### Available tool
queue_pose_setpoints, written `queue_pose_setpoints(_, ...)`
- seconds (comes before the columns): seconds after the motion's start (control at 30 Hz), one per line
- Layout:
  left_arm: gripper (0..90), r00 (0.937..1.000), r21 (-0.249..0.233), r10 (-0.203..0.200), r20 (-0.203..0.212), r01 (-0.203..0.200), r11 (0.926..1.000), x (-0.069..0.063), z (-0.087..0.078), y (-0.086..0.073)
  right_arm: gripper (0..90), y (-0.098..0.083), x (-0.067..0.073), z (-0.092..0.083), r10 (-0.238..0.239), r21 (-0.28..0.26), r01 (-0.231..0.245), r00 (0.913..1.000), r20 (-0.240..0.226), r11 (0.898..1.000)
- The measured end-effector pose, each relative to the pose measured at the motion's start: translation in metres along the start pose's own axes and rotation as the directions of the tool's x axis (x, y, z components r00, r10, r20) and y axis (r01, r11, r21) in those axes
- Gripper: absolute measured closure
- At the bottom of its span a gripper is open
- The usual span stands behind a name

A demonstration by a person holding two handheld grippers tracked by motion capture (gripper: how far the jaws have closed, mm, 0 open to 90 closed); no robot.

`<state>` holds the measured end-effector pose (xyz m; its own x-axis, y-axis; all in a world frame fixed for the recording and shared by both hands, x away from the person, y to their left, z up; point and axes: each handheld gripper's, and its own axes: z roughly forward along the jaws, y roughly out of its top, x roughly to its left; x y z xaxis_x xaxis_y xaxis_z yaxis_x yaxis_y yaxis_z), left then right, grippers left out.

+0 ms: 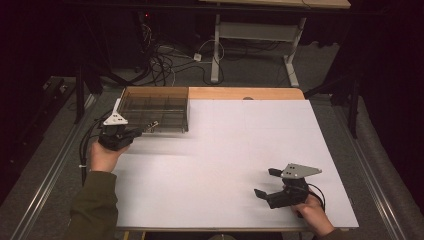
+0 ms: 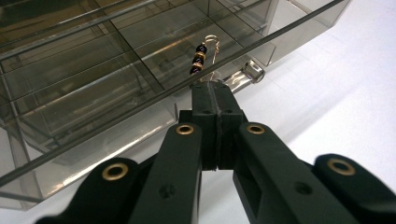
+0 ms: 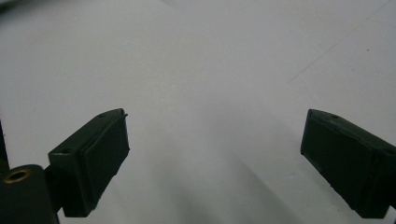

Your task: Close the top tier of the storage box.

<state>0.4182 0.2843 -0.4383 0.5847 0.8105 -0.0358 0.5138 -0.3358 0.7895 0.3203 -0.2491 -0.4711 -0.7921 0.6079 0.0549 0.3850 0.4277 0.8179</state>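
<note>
While left hand-held gripper (image 2: 215,88) pinches earring (image 2: 200,58) over organizer (image 2: 93,84) rim, right hand-held gripper (image 3: 215,154) gapes.

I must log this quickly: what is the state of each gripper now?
Left gripper: closed, holding a beaded earring over the clear compartment box.
Right gripper: open, holding nothing.

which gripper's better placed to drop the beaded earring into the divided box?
Left. The left gripper is already shut on the beaded earring, right at the clear divided box. The right gripper sits open on the white table, far from it.
</note>
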Motion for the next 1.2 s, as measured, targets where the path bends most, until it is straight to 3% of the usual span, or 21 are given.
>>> queue_pose_setpoints(0.5,87.8,0.9999,-0.009,-0.006,-0.014,0.006,0.9999,0.006,0.008,0.009,8.5,-0.001,-0.001,0.000,0.004,0.001,-0.004,1.0000,0.005,1.000)
queue_pose_setpoints(1.07,87.8,0.9980,-0.041,-0.050,-0.038,0.049,0.9980,0.016,0.018,0.009,8.6,-0.001,-0.001,0.000,0.007,0.004,-0.007,0.9999,0.009,1.000)
queue_pose_setpoints(1.2,87.8,0.9973,-0.025,-0.060,-0.041,0.059,0.9979,0.019,0.021,0.010,8.5,-0.001,-0.002,0.001,0.008,0.004,-0.008,0.9999,0.008,1.000)
